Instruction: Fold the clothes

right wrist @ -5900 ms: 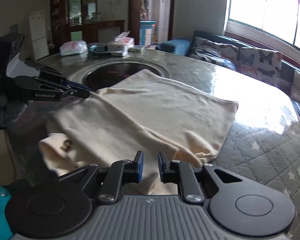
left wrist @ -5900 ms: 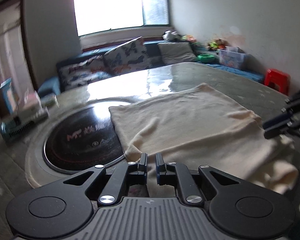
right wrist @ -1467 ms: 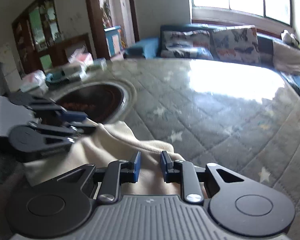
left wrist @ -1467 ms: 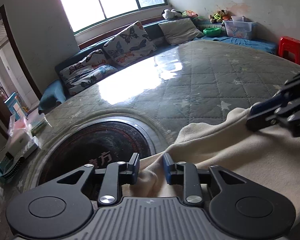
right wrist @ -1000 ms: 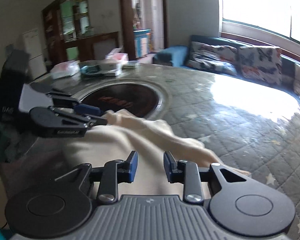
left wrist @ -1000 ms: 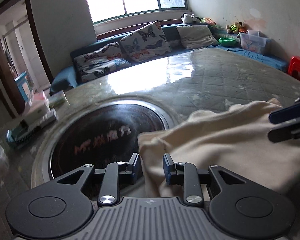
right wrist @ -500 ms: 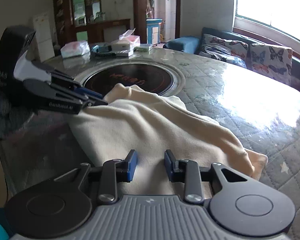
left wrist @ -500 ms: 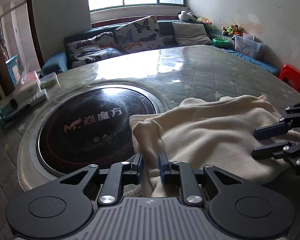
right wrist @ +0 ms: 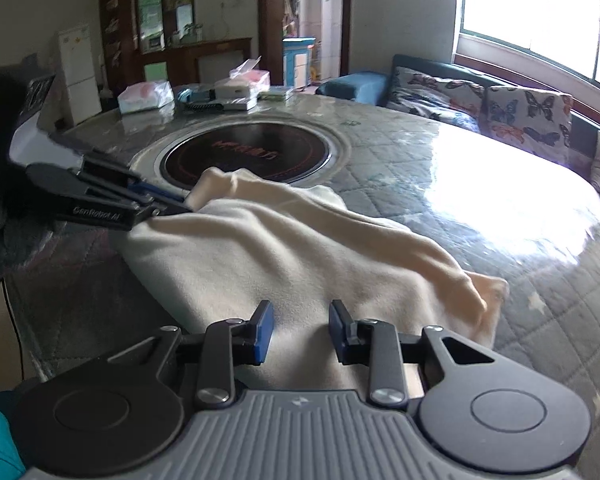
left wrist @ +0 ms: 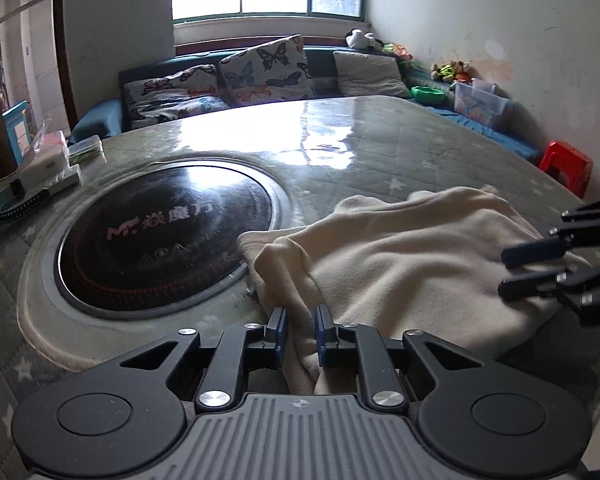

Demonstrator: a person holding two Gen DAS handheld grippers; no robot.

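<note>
Cream cloth [left wrist: 412, 264] lies bunched on table [left wrist: 380, 152], beside black hob [left wrist: 164, 236]. Left gripper [left wrist: 300, 326] pinches a cloth fold between narrow fingers. Right gripper [right wrist: 300, 330] sits over the cloth, fingers wide, gripping nothing.

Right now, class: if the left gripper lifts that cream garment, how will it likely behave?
Probably floppy: the cream garment already lies in soft bunched folds. Likely light, since the left gripper pinches one fold of its edge. It may slide easily on the glossy table.
</note>
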